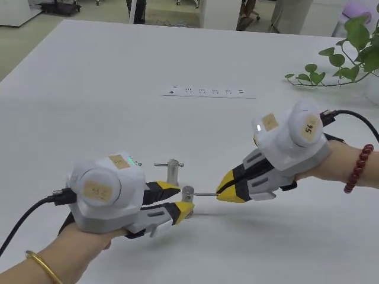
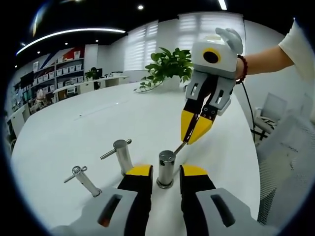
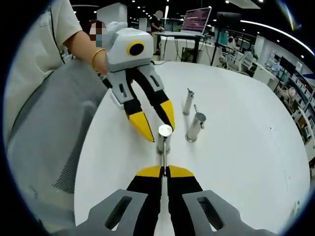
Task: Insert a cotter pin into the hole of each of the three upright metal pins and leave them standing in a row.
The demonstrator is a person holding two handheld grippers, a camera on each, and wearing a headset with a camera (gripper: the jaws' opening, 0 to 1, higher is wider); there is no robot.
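A bare upright metal pin (image 1: 188, 192) (image 2: 166, 164) (image 3: 164, 137) stands between the jaws of my left gripper (image 1: 179, 199) (image 2: 166, 172), which is open with a narrow gap on each side of the pin. My right gripper (image 1: 220, 192) (image 3: 163, 170) is shut on a thin cotter pin (image 1: 206, 193) (image 2: 179, 147) (image 3: 163, 160), whose tip touches the pin's side near its top. Two more metal pins (image 2: 122, 155) (image 2: 84, 179) stand just beyond, each with a cotter pin through its top; the nearer one (image 1: 172, 168) is behind the left gripper.
The white table (image 1: 177, 53) stretches far ahead. A white power strip (image 1: 207, 92) lies at mid-table. A potted plant (image 1: 349, 53) trails leaves at the far right. Cables run back from both grippers.
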